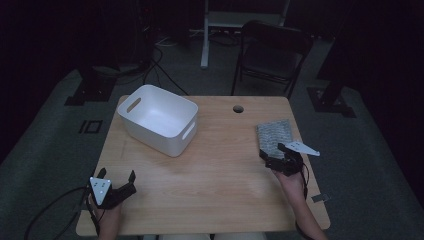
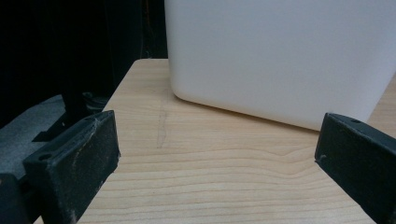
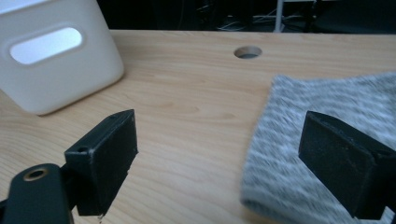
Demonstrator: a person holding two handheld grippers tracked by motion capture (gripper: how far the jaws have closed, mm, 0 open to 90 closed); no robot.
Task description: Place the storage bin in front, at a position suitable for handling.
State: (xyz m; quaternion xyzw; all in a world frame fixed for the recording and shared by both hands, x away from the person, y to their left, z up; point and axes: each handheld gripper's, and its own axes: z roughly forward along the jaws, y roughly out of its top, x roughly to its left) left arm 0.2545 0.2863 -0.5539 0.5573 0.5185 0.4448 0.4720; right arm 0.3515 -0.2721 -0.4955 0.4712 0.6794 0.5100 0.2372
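Note:
A folded grey cloth (image 1: 274, 134) lies flat at the right side of the wooden table (image 1: 220, 165). My right gripper (image 1: 272, 151) is open at the cloth's near edge; in the right gripper view its right jaw hangs over the cloth (image 3: 327, 121) and its left jaw over bare wood. A white plastic bin (image 1: 158, 119) with slot handles stands at the table's far left. My left gripper (image 1: 118, 175) is open near the front left corner, nothing between its jaws. It faces the bin's wall (image 2: 280, 56).
A round cable hole (image 1: 238, 108) sits in the table near the far edge. A dark folding chair (image 1: 272, 52) and a white stand leg (image 1: 205, 35) are on the floor behind the table. Bare wood lies between the bin and the cloth.

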